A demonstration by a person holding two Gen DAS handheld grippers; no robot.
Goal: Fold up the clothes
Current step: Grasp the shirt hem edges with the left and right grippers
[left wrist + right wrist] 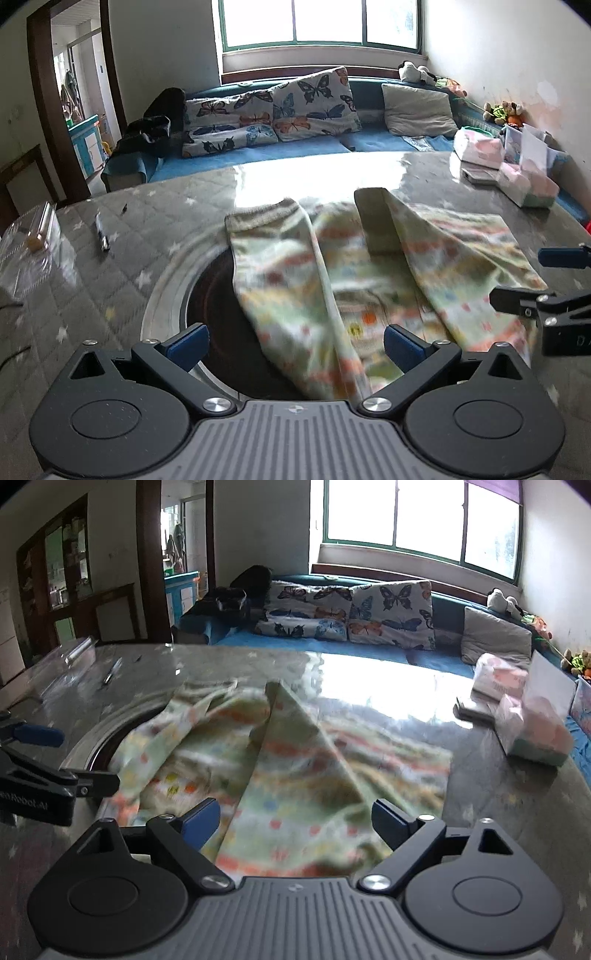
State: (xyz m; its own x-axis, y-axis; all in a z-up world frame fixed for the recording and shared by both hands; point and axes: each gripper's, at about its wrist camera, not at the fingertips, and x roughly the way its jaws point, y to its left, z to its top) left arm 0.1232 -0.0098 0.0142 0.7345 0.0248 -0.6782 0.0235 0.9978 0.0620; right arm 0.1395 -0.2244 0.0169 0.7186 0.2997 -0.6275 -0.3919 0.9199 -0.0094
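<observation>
The patterned garment (369, 280) lies rumpled on the grey surface (110, 258) beside both grippers. Left gripper (295, 343) and right gripper (295, 819) stand released over cloth — nothing grasped. Risk — its loose sleeves may slip askew if the fingers pinch only one layer.

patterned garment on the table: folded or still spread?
Partly folded: the patterned garment has both sleeves laid over its body, which remains flat, not yet doubled.

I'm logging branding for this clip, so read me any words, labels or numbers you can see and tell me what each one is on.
"enRobot.AI", cut off at the picture's left edge, in white on the left gripper body.
White marks on the right gripper body: too dark and cropped to read.
Patterned garment and pink packages: blurred, nothing readable.
</observation>
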